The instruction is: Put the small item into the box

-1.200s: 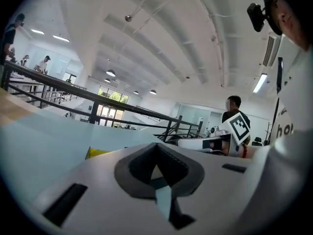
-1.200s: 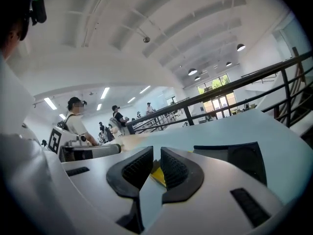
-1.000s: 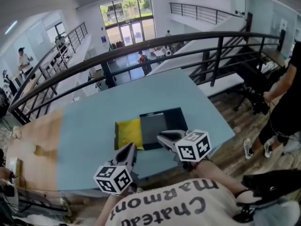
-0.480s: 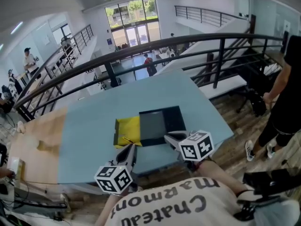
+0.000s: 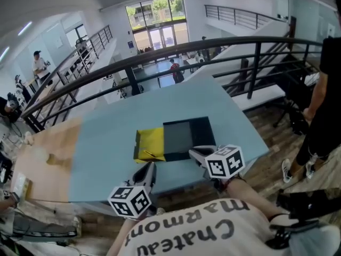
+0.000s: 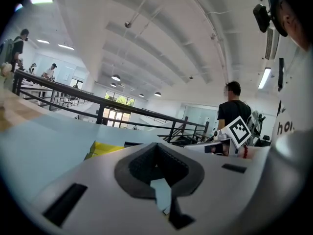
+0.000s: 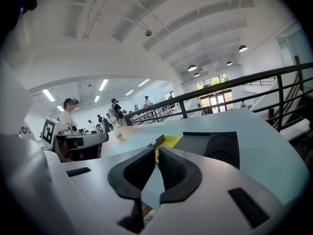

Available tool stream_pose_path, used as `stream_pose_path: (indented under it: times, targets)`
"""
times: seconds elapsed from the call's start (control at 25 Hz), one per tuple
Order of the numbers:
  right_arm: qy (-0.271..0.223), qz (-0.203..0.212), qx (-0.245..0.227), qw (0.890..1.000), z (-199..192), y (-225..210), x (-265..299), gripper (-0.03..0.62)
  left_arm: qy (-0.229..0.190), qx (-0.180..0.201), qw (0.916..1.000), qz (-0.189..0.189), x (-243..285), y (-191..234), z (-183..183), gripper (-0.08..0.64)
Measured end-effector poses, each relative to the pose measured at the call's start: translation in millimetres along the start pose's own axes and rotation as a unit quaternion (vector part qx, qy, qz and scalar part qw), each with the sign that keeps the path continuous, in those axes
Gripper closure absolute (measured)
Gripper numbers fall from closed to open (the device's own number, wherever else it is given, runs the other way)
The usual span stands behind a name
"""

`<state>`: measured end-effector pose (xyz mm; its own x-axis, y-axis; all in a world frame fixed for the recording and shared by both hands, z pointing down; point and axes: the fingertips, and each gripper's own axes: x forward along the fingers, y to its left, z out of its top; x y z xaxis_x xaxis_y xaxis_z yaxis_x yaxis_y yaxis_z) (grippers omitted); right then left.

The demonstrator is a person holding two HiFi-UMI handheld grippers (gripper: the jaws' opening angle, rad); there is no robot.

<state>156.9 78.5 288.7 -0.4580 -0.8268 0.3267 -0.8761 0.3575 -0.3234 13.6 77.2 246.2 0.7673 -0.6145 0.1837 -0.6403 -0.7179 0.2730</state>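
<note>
Grippers counted two: left gripper (image 5: pixel 147 169) had its jaws pressed together with nothing between them, right gripper (image 5: pixel 196 154) had its jaws closed to a thin slit, also empty, and both hovered over the near edge of the light blue table (image 5: pixel 106 137). One shallow black box with a grey inside (image 5: pixel 206 129) lay flat on the table just ahead of them, touching one flat yellow panel (image 5: pixel 150 142) on its left. One thin small item (image 5: pixel 151 154) lay on the panel's near edge, outside the box, too small to identify.
</note>
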Motion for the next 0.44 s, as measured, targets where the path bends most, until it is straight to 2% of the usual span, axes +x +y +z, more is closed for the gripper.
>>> stream_pose_path:
  times: [0.44]
  targets:
    - [0.014,-0.004,-0.006,1.0,-4.3,2.3,4.5,0.543,0.003,-0.003,1.0,0.006,-6.2,5.0,0.3,0.558]
